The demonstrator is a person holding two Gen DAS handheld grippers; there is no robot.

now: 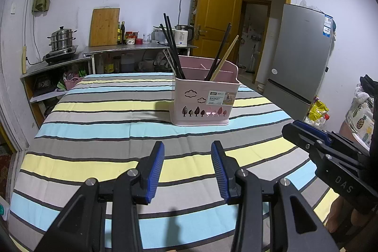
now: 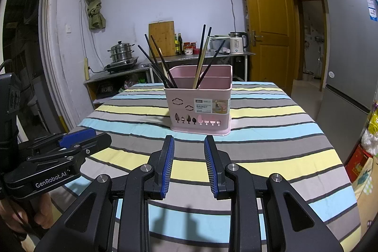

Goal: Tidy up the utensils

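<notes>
A pink utensil basket (image 1: 203, 100) (image 2: 199, 108) stands on the striped tablecloth (image 1: 106, 115) (image 2: 259, 145). Black chopsticks (image 1: 173, 51) (image 2: 157, 63) lean in its left compartment. Black chopsticks (image 1: 218, 56) and a pale wooden one (image 1: 225, 57) (image 2: 202, 61) lean in its right compartment. My left gripper (image 1: 187, 148) is open and empty, above the cloth in front of the basket. My right gripper (image 2: 189, 142) is open and empty, also in front of the basket. Each gripper shows at the edge of the other's view, the right one (image 1: 304, 134) and the left one (image 2: 89, 137).
A steel counter (image 1: 132, 49) with a steamer pot (image 1: 62, 40), cutting board (image 1: 104, 26), bottles and a kettle (image 1: 183, 36) stands behind the table. A grey fridge (image 1: 300, 58) stands at the right beside an open wooden door (image 1: 215, 13).
</notes>
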